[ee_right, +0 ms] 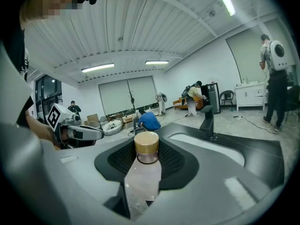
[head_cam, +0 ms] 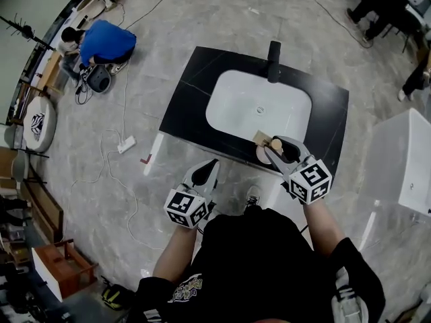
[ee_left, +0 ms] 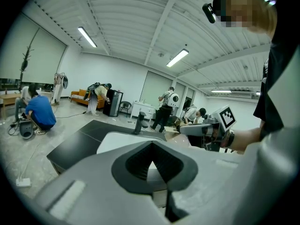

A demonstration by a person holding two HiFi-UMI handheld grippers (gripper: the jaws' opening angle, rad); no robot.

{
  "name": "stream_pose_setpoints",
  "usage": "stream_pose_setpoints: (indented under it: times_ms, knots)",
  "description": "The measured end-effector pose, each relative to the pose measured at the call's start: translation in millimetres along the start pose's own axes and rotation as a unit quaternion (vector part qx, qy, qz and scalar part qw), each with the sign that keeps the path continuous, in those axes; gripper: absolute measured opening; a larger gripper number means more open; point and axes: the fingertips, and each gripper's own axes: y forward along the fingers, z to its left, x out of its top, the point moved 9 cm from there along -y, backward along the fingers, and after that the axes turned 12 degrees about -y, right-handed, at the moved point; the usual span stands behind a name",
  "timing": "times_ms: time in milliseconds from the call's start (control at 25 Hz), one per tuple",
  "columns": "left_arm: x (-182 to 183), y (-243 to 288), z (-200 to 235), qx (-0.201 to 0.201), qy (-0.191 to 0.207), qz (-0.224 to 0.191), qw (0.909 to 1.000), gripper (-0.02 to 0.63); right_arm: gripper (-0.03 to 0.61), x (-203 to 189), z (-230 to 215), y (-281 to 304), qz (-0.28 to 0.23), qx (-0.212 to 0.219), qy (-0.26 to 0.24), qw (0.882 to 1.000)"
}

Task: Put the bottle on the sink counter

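Observation:
A clear, pale bottle [ee_right: 142, 175] with a gold cap sits between the jaws of my right gripper [ee_right: 145, 182], which is shut on it below the neck. In the head view the right gripper [head_cam: 281, 151] holds the bottle [head_cam: 275, 144] over the front edge of the black sink counter [head_cam: 185, 99], just in front of the white basin [head_cam: 249, 103]. A black faucet [head_cam: 273, 60] stands at the basin's far side. My left gripper [head_cam: 211, 165] hangs shut and empty in front of the counter, lower and to the left. From the left gripper view the counter [ee_left: 77, 142] lies ahead.
A person in blue [head_cam: 104, 42] crouches on the floor at the far left. A power strip with a cable [head_cam: 126, 144] lies left of the counter. A white cabinet [head_cam: 404, 160] stands at the right, and a wooden box [head_cam: 64, 268] at the lower left.

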Motion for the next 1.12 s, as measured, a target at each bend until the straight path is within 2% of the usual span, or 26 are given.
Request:
stream_pose_setpoints:
  times_ms: [520, 800, 1120]
  knots:
    - [7, 3, 30, 0.005, -0.01, -0.001, 0.9999, 0.001, 0.167, 8, -2, 35, 0.012, 0.015, -0.007, 1.0]
    - [22, 22, 67, -0.035, -0.003, 0.019, 0.9992, 0.001, 0.167, 17, 1, 67, 0.017, -0.008, -0.017, 1.0]
    - [61, 46, 120, -0.076, 0.008, 0.041, 0.9963, 0.001, 0.167, 36, -3, 119, 0.022, -0.044, -0.006, 0.999]
